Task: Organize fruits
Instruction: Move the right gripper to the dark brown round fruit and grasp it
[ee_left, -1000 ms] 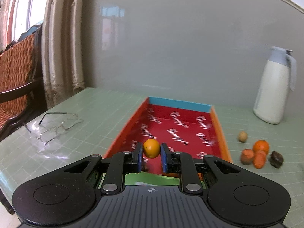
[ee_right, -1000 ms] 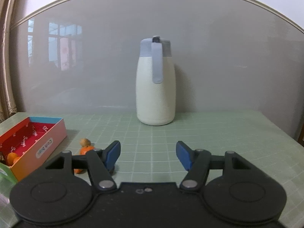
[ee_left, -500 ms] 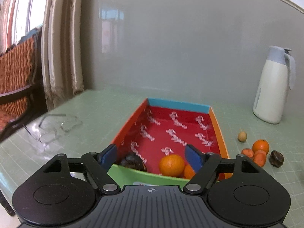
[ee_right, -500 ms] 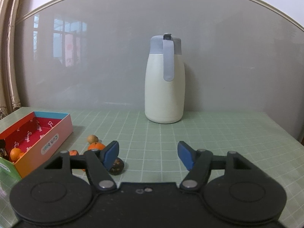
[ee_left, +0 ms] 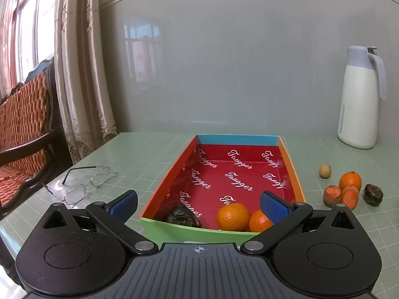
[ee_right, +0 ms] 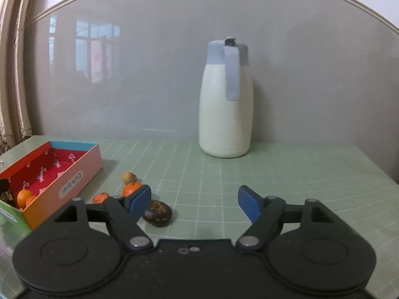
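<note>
My L claw (ee_left: 198,205) opening wide, empty, over box (ee_left: 290,167) near end. In box: 2 oranges (ee_left: 232,216), 1 dark fruit (ee_left: 182,216). My R claw (ee_right: 194,200) opening, empty; dark fruit at 9 o'clock off it. 5 left on table (ee_left: 139,157), approx 1/3 done.

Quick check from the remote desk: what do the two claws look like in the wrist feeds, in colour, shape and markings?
Both look alike. The left claw has a matte black ribbed body with a small crosshair mark, two round black housings, angled black link arms with silver pivot screws, and blue pads on the fingertips. The right claw has the same black build and blue fingertips, with small round marks at its centre. No cables, hands or sleeves show.
</note>
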Demonstrator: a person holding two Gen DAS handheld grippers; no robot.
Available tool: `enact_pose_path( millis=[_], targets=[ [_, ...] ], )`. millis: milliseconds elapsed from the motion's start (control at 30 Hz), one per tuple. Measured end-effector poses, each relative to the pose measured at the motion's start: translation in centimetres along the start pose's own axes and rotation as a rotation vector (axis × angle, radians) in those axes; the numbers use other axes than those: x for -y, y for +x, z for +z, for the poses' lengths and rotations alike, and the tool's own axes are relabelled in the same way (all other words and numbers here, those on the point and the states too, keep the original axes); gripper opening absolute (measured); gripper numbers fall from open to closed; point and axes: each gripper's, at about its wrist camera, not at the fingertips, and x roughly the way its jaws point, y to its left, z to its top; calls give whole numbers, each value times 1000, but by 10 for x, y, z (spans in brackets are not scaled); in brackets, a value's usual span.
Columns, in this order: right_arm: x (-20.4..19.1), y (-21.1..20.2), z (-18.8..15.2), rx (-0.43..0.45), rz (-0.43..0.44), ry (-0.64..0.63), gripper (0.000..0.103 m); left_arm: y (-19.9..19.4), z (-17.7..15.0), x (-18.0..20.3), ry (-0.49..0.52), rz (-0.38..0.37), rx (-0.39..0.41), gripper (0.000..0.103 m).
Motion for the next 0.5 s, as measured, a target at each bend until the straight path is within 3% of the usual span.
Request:
enact_pose_path(
  millis=[300, 500],
  targets=[
    [-24, 32, -4, -75, 50, -64, 70, 4, -4, -10, -2, 14, -31, 103],
    [-36, 47, -3, -96, 54, -85, 68, 10, -8, -31, -47, 61, -60, 103]
  ],
)
